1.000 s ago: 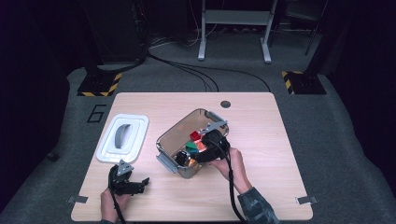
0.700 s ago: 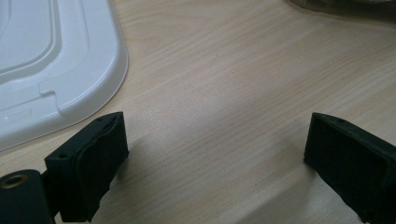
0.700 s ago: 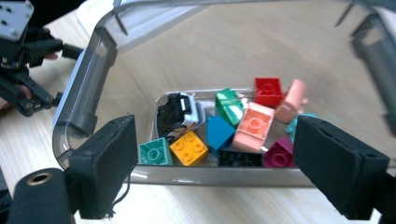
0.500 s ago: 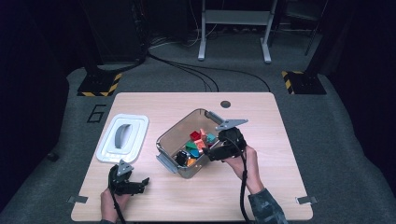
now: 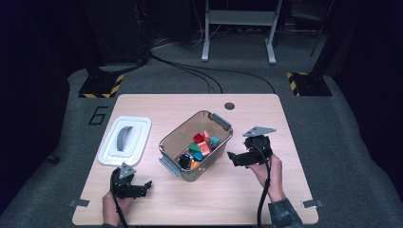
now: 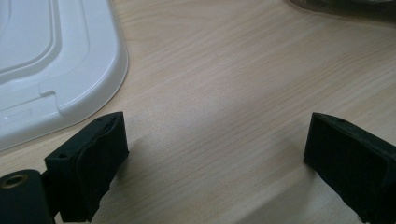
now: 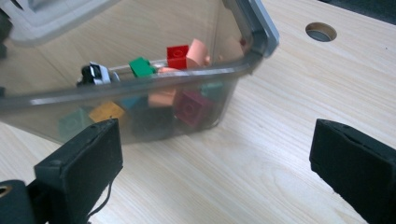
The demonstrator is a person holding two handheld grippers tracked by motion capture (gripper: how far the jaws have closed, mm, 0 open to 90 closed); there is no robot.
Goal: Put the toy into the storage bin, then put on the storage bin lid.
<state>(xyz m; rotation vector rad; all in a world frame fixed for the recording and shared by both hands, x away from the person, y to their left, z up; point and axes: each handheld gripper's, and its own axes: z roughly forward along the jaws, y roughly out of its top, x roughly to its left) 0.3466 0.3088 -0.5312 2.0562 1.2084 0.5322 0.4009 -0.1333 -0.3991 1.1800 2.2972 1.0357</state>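
Observation:
A clear plastic bin (image 5: 177,133) with grey handles stands in the middle of the table and holds several coloured blocks (image 5: 202,146). My right gripper (image 5: 233,159) hovers just right of the bin, pointing at its side wall. Its jaws have just been opening and now stand open with nothing between them. In the right gripper view the bin's wall (image 7: 56,56) and a red block (image 7: 177,52) lie ahead of the right gripper (image 7: 215,163). My left gripper (image 5: 145,187) rests open near the table's front left, shown as the left gripper (image 6: 215,168) over bare wood.
A white lid (image 5: 125,140) lies flat left of the bin; its corner (image 6: 70,70) is just ahead of the left jaws. A round cable hole (image 5: 229,106) sits near the table's far edge. Bare wooden table (image 5: 247,199) stretches in front of the bin.
The right gripper has drawn away from above the bin to its right side and its jaws have spread. The left gripper has stayed put.

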